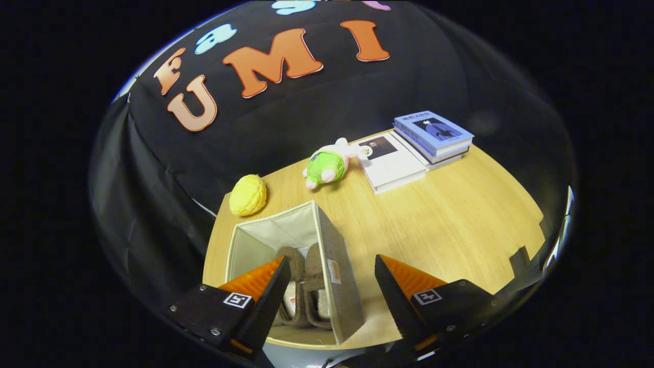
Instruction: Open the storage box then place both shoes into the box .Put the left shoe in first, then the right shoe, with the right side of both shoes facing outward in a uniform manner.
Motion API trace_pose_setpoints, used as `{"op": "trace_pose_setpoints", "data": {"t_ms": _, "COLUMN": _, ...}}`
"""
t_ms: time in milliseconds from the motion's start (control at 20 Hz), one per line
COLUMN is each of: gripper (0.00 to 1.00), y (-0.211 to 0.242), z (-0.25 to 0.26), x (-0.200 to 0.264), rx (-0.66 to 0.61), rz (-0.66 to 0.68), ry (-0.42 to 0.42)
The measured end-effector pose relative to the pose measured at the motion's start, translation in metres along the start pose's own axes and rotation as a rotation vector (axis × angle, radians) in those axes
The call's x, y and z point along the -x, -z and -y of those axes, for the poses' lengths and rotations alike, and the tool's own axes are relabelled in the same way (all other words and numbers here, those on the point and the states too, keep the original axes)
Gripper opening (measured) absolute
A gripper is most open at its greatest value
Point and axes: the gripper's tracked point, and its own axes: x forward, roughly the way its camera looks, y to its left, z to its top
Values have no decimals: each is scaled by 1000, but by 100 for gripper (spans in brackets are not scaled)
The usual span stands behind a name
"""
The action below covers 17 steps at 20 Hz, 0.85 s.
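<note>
An open grey fabric storage box (340, 245) with a pale lining stands on the wooden table (460, 225), just ahead of my fingers. Two brown shoes (305, 286) sit side by side inside it, toes pointing away from me. My gripper (332, 268) is open and holds nothing; it hovers above the box's near right corner. One fingertip (276, 278) is over the box's inside, and the other finger (391, 286) is over the bare table to the right of the box's right wall.
Beyond the box lie a yellow plush ball (248, 194) and a green and pink plush toy (329, 164). Further right are a white book (391, 161) and a stack of books (433, 136) with a blue one on top. The table's edge runs close below my fingers.
</note>
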Motion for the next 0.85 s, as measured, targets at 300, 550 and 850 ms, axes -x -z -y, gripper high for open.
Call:
{"op": "trace_pose_setpoints", "data": {"t_ms": 300, "gripper": 99, "y": -72, "z": 32, "x": 45, "rx": 75, "rz": 166, "ry": 62}}
{"op": "trace_pose_setpoints", "data": {"t_ms": 550, "gripper": 98, "y": -137, "z": 54, "x": 103, "rx": 102, "rz": 339, "ry": 92}}
{"op": "trace_pose_setpoints", "data": {"t_ms": 850, "gripper": 98, "y": -180, "z": 84, "x": 175, "rx": 113, "rz": 509, "ry": 136}}
